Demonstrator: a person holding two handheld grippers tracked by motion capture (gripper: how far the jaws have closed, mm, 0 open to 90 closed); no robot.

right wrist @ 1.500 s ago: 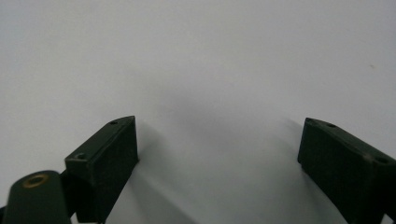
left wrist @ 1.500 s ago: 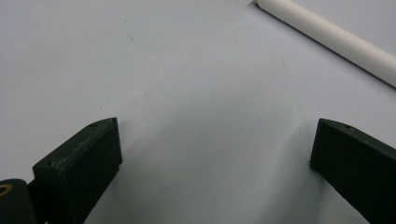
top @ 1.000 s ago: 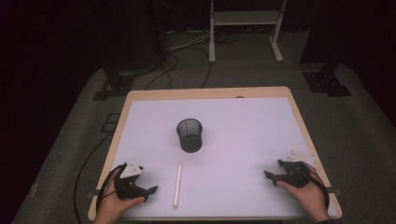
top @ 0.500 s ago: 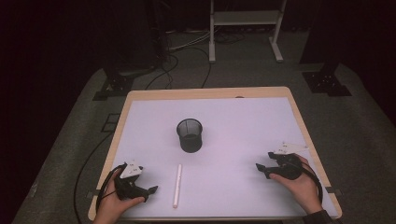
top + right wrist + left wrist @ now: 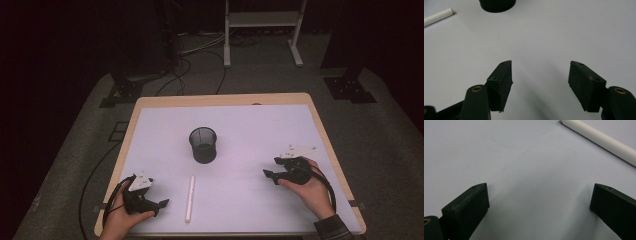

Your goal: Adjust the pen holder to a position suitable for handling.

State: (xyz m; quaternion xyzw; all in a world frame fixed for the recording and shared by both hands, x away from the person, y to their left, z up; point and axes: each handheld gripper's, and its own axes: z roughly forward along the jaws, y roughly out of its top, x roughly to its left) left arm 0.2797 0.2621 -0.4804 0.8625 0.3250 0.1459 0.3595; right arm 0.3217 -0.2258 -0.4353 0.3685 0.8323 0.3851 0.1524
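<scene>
We saw a pale table (image 5: 150,107) on grey carpet (image 5: 380,130); beyond its far edge stood a white metal frame (image 5: 260,20); black cables (image 5: 195,65) trailed far left.

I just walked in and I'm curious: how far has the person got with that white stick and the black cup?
Nothing looks done yet. The white stick lies flat on the table, apart from the black mesh cup. The right gripper is off the table, jaws apart with nothing between them, though they have just been closing a little. The left gripper rests open beside the stick. Picking it up and, probably, dropping it into the cup remain.
</scene>
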